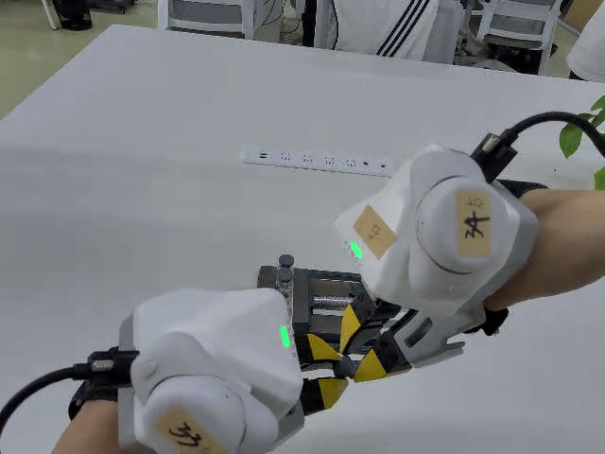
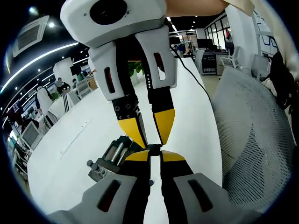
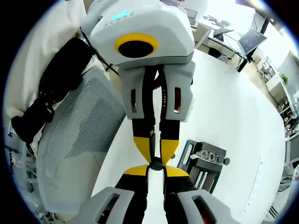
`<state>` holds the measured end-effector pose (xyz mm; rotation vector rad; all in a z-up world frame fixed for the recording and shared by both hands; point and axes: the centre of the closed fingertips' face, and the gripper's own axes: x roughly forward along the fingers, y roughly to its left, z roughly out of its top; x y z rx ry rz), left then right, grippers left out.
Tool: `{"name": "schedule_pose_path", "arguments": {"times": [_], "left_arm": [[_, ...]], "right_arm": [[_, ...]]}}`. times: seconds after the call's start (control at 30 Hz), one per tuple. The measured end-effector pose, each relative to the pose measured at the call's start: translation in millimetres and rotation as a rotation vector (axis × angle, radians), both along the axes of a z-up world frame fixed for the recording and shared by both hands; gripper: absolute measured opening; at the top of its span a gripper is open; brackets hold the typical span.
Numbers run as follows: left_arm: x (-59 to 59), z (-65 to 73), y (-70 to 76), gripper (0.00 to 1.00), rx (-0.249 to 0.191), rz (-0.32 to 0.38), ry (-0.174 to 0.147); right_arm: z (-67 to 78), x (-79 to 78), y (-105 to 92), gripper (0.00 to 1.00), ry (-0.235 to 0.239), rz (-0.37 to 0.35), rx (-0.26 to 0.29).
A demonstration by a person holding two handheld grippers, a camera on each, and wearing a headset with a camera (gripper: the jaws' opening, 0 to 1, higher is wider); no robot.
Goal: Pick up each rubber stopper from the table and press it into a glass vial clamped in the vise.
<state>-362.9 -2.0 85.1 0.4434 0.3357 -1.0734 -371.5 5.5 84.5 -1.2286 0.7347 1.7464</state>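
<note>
A small dark rubber stopper (image 1: 346,363) (image 2: 154,148) (image 3: 156,163) is pinched where the two grippers meet tip to tip, just in front of the vise. My left gripper (image 1: 337,370) (image 2: 154,156) (image 3: 158,157) comes from the lower left and is shut on it. My right gripper (image 1: 355,357) (image 2: 153,144) (image 3: 156,170) comes from the right and is also shut on it. The black vise (image 1: 321,291) (image 2: 112,156) (image 3: 203,161) sits on the white table (image 1: 142,189) and clamps glass vials (image 1: 284,272) (image 2: 93,164) (image 3: 209,154) with dark tops.
A white power strip (image 1: 317,161) lies beyond the vise. A grey mesh chair (image 2: 252,140) (image 3: 74,140) stands at the near table edge. Green leaves (image 1: 581,132) reach in at the right. A person (image 1: 378,24) sits at the far side.
</note>
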Motion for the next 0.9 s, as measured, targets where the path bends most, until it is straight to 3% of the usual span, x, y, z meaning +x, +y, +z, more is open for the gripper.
{"name": "schedule_pose_path", "arguments": {"times": [0.03,0.07,0.17,0.3,0.33,0.73,0.9], "left_arm": [[0.6,0.6,0.5,0.03,-0.022,0.015,0.014],[0.4,1.7,0.3,0.03,-0.066,0.038,0.052],[4.4,5.7,4.2,0.03,-0.126,0.081,0.072],[8.8,7.8,10.8,0.03,-0.156,0.130,0.075],[9.5,10.5,11.7,0.03,-0.174,0.143,0.074],[7.4,21.7,11.3,0.03,-0.207,0.168,0.014],[7.5,24.4,11.0,0.03,-0.222,0.167,0.010]], "right_arm": [[1.1,1.9,0.8,0.08,-0.006,-0.003,0.012],[3.4,5.5,2.1,0.11,-0.014,-0.016,0.029],[10.7,8.9,4.4,0.14,-0.003,-0.042,0.065],[19.6,10.8,8.5,0.14,-0.012,-0.049,0.120],[21.2,11.4,8.8,0.13,-0.017,-0.049,0.131],[22.6,5.6,13.8,0.10,0.007,-0.085,0.185],[25.3,7.3,15.2,0.08,0.014,-0.103,0.196]]}}
